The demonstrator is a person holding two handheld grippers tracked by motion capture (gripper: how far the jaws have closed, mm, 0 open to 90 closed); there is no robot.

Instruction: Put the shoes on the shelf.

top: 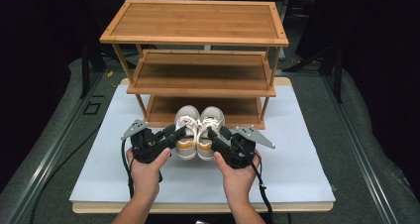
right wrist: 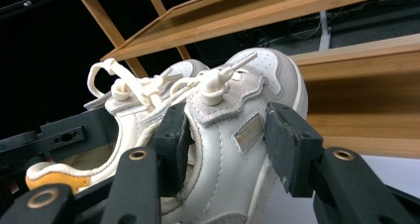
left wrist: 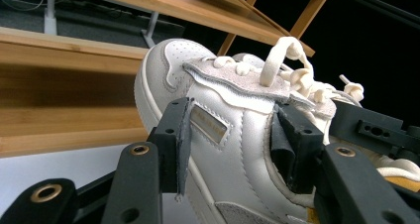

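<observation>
My left claw: my left gripper (top: 179,133) is pinching the left sneaker (top: 186,130), one jaw pressed on its outer side wall, the other tucked inside the collar by the tongue, as my left gripper view shows (left wrist: 230,135).
My right claw: my right gripper (top: 214,134) is pinching the right sneaker (top: 209,131) the same way, one jaw on the outer side by the small metal tag, the other down inside the opening (right wrist: 225,140).
My hands: my left hand (top: 147,170) and right hand (top: 238,174) wrap the gripper bodies from below, cables trailing back toward me.
Left sneaker: white with cream laces and a yellow heel patch, toe pointing at the rack, tilted toe-up in my left gripper view (left wrist: 218,110).
Right sneaker: same make, side by side with the left one and touching it along the inner edges (right wrist: 237,130).
Where the pair sits: at the front edge of the rack's lowest shelf (top: 168,116), toes over the shelf, heels out over the white mat (top: 297,164).
Rack: a three-tier bamboo shoe rack (top: 198,23) standing at the far side of the mat.
Mat: lies on a wooden board (top: 198,207).
</observation>
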